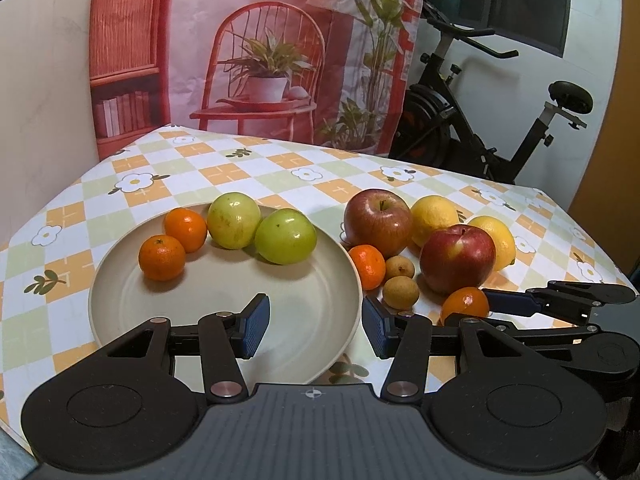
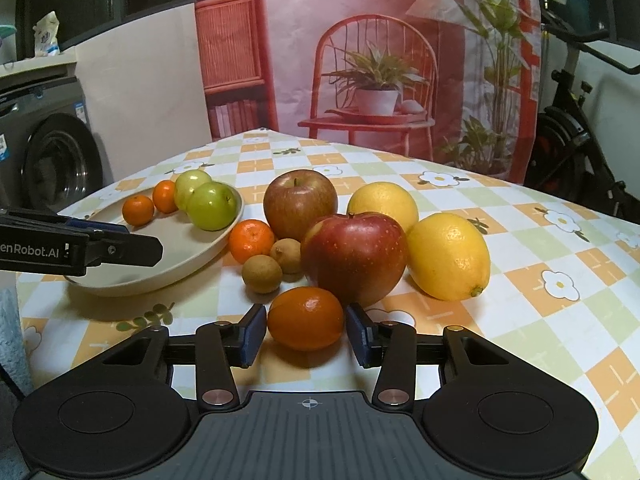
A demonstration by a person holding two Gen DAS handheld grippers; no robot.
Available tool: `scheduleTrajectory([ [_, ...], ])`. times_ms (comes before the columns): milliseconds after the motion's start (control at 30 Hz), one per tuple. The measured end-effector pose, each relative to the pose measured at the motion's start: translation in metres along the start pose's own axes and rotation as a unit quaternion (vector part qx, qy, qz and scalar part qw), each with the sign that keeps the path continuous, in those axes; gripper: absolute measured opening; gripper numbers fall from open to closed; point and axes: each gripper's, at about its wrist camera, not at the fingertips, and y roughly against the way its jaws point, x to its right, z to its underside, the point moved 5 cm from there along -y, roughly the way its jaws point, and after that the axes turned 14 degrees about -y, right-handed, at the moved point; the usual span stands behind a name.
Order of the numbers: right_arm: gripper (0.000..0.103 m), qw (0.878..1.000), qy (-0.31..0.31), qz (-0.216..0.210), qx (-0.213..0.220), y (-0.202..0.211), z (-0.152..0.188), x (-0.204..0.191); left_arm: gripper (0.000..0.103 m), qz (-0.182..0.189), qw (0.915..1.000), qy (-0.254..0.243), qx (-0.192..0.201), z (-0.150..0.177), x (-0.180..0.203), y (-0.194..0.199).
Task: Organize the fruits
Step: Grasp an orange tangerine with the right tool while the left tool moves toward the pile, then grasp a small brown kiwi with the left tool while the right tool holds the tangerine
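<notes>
A beige plate [image 1: 132,320] holds two mandarins [image 1: 162,258] and two green apples [image 1: 286,236]. My left gripper [image 1: 316,320] hangs open over the plate's near right rim with nothing between its fingers. To the right of the plate, two red apples [image 2: 354,258], two lemons [image 2: 448,256], a mandarin [image 2: 251,240] and two small brown longans [image 2: 262,274] lie on the cloth. Nearest me lies another mandarin [image 2: 306,318], which sits between the blue pads of my right gripper [image 2: 306,332]. The pads stand close beside it, and a thin gap shows on its right side.
The checked flowered tablecloth [image 2: 540,320] runs free to the right and the front. A printed backdrop [image 2: 360,60] hangs behind the table. A washing machine [image 2: 52,160] stands at the left and an exercise bike [image 1: 480,120] at the back right.
</notes>
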Motion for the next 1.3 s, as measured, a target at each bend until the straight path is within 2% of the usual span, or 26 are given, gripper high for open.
scheduleTrajectory([
  [400,0.039,1.000,0.000,-0.001,-0.009,-0.003,0.001,0.000,0.053,0.016,0.9998,-0.011,-0.006,0.002,0.005,-0.003],
  [467,0.039,1.000,-0.001,-0.005,-0.006,-0.002,0.001,0.001,0.052,0.023,0.9996,-0.014,-0.007,0.001,0.007,-0.004],
  [567,0.039,1.000,-0.007,-0.009,0.001,0.004,0.001,0.004,0.043,0.038,0.9990,-0.021,-0.006,-0.003,0.009,-0.005],
  [733,0.039,1.000,-0.015,0.002,0.014,0.018,-0.001,0.026,0.042,0.063,0.9971,-0.043,-0.009,-0.011,0.020,-0.012],
  [900,0.039,0.998,-0.051,0.021,0.032,0.034,-0.006,0.064,0.039,0.086,0.9940,-0.065,-0.017,-0.019,0.040,-0.027],
  [1000,0.039,0.995,-0.085,0.015,0.042,0.040,-0.006,0.078,0.038,0.087,0.9928,-0.080,-0.019,-0.024,0.051,-0.037],
  [1300,0.039,0.996,-0.071,0.009,0.047,0.042,-0.005,0.076,0.037,0.077,0.9924,-0.083,-0.049,-0.027,0.059,-0.056],
])
